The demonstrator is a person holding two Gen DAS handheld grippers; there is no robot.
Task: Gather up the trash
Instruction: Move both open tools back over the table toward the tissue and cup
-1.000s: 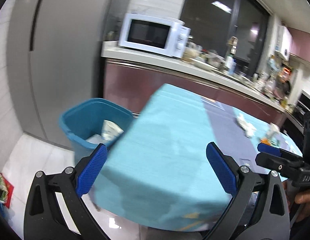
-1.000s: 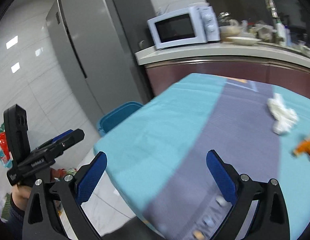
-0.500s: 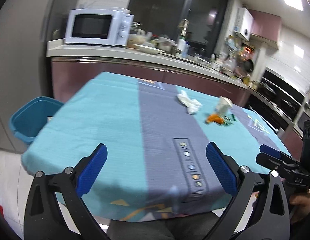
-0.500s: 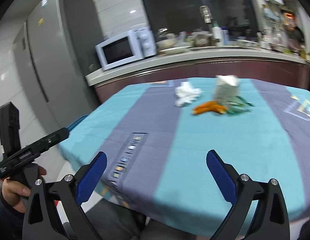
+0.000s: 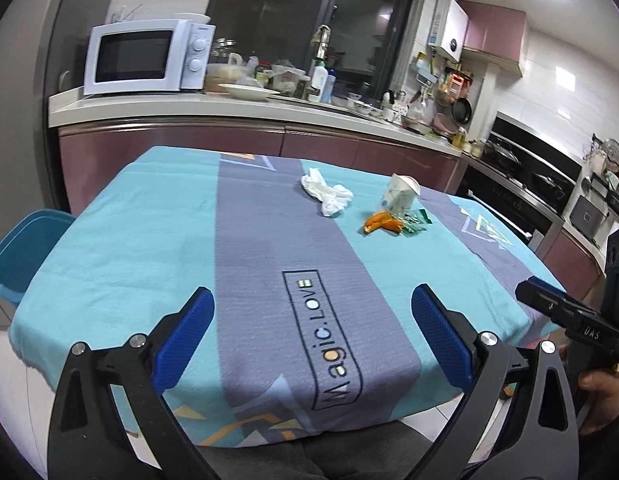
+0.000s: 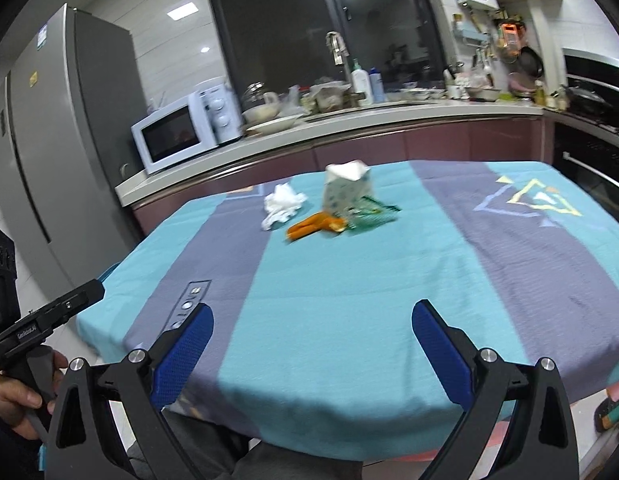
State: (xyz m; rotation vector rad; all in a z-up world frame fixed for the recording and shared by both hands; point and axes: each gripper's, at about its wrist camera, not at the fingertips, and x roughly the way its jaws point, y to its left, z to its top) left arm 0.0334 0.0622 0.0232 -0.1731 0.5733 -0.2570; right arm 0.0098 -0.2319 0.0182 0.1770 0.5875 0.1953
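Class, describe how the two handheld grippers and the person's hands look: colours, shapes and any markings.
Each gripper, left gripper and right gripper, has black angular arms with silver bolts and blue textured finger pads. The handles are black pistol grips with small white lettering, unreadable in the left wrist view. The bare left hand meets a dark sleeve.

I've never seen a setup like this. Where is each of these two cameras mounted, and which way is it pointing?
Left wrist view: sits on the left gripper, looking along its open blue fingers across the table; the right gripper shows at the right edge.
Right wrist view: sits on the right gripper, facing the same table from further right; the left gripper shows at the left edge.
Both see the crumpled tissue, carton, orange peel and microwave.
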